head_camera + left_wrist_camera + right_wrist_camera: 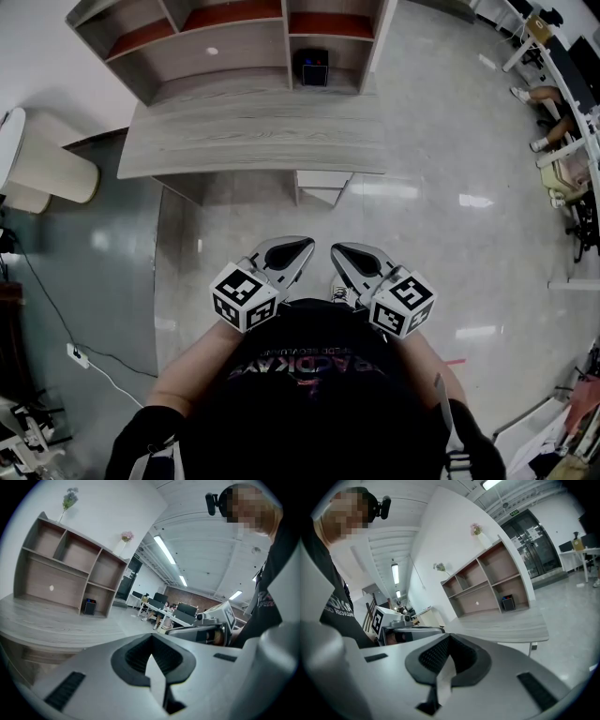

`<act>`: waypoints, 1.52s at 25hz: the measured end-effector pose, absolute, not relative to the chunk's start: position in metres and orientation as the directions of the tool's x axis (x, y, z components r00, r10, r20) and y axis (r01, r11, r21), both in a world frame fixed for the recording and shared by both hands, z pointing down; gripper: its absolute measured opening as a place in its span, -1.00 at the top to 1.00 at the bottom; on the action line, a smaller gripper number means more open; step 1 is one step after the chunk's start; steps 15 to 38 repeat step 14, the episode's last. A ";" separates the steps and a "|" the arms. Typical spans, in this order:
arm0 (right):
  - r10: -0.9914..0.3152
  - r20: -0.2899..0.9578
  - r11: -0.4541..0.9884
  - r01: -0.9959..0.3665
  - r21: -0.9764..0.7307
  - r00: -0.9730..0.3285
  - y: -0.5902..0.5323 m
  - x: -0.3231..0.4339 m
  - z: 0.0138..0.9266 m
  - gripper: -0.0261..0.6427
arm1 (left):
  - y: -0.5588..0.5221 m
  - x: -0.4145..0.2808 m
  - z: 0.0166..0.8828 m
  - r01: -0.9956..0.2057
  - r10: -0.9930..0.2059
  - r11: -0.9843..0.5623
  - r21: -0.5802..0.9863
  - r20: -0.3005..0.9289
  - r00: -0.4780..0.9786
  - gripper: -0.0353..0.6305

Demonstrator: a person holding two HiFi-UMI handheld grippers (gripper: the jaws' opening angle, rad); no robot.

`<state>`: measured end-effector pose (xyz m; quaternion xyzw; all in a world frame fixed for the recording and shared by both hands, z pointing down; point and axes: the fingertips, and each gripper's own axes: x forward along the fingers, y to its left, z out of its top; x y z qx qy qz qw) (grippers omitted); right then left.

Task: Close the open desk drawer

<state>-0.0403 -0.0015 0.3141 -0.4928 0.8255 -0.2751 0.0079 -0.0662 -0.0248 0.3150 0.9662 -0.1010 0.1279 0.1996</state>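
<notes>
In front of long grey wood-grain desk (253,141): glossy pale tiled floor (441,141)
Under desk's front edge: white drawer (323,184), protruding
Left gripper (302,247), right gripper (339,251): jaws together, empty

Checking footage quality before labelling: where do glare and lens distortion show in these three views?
Head view: ceiling lights glare off the glossy floor beside the desk. Left gripper view: fisheye bows the shelf unit, strip light blown out, corners black. Right gripper view: same bowing and black corners.
</notes>
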 end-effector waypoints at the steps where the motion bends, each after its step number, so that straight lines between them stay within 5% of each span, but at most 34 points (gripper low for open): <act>1: -0.817 0.260 0.363 -0.809 -0.463 -0.515 -0.002 -0.041 0.314 0.87 | -0.025 -0.066 0.315 -0.247 -0.144 -0.899 0.361 0.289 0.946 0.87; 38: -0.795 0.276 0.380 -0.799 -0.466 -0.539 -0.006 -0.046 0.320 0.87 | -0.030 -0.069 0.322 -0.273 -0.162 -0.882 0.384 0.298 0.941 0.86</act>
